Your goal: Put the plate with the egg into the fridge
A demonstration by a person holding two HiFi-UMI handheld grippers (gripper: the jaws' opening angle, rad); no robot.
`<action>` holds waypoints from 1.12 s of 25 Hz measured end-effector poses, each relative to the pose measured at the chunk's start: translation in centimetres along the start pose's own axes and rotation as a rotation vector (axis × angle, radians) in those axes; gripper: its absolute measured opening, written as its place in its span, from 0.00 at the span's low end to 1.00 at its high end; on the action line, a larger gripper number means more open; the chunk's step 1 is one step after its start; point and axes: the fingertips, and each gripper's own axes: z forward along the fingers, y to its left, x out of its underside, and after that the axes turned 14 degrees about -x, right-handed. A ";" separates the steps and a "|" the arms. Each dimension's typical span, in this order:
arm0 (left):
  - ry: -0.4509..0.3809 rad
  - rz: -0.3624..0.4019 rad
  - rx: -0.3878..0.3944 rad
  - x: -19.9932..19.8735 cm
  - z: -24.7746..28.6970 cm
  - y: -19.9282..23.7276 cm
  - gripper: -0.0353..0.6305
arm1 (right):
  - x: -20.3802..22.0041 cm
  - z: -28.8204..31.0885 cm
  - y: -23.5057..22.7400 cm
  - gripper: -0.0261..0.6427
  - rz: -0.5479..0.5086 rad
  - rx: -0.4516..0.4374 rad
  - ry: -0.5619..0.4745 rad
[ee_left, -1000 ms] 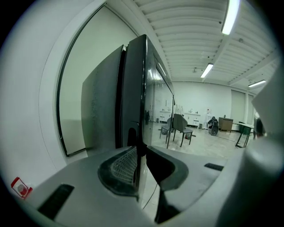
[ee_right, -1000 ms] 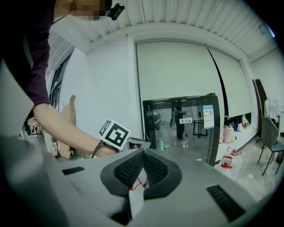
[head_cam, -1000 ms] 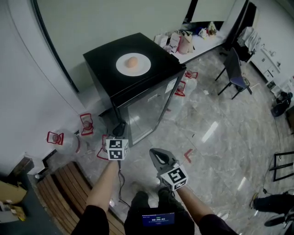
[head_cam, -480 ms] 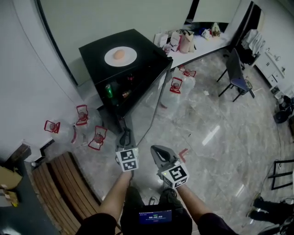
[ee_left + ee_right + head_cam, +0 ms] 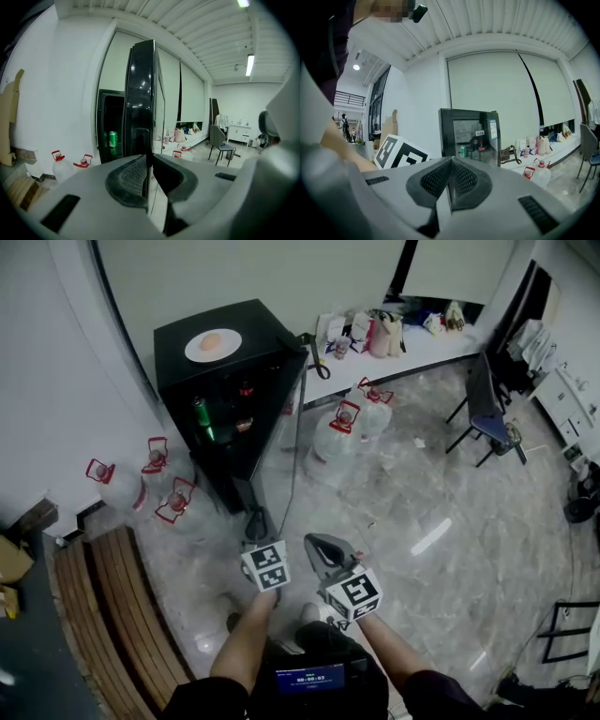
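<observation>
A white plate (image 5: pixel 213 345) with a brown egg (image 5: pixel 211 341) sits on top of the black fridge (image 5: pixel 258 322) at the far left. The glass fridge door (image 5: pixel 297 418) stands swung open toward me. My left gripper (image 5: pixel 257 522) holds the door's lower outer edge; in the left gripper view the door edge (image 5: pixel 140 93) runs between the pads of the left gripper (image 5: pixel 149 176), whose jaws are closing on it. My right gripper (image 5: pixel 320 554) hangs beside it, shut and empty. In the right gripper view the right gripper (image 5: pixel 450 180) faces the fridge (image 5: pixel 468 136).
A green can (image 5: pixel 200 418) and bottles stand on the fridge shelves. Water jugs with red handles lie left (image 5: pixel 112 486) and right (image 5: pixel 333 437) of the fridge. A wooden bench (image 5: pixel 122 615) is at my left, a low white ledge with bags (image 5: pixel 394 334) behind, a chair (image 5: pixel 487 409) right.
The fridge door has swung from shut to wide open, drawn along by my left gripper. I have stepped back from the fridge. The right gripper stayed shut.
</observation>
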 end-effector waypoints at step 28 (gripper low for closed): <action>-0.264 0.332 0.382 -13.6 -6.9 -3.5 0.07 | -3.6 -5.5 -3.2 0.05 -0.150 0.050 0.027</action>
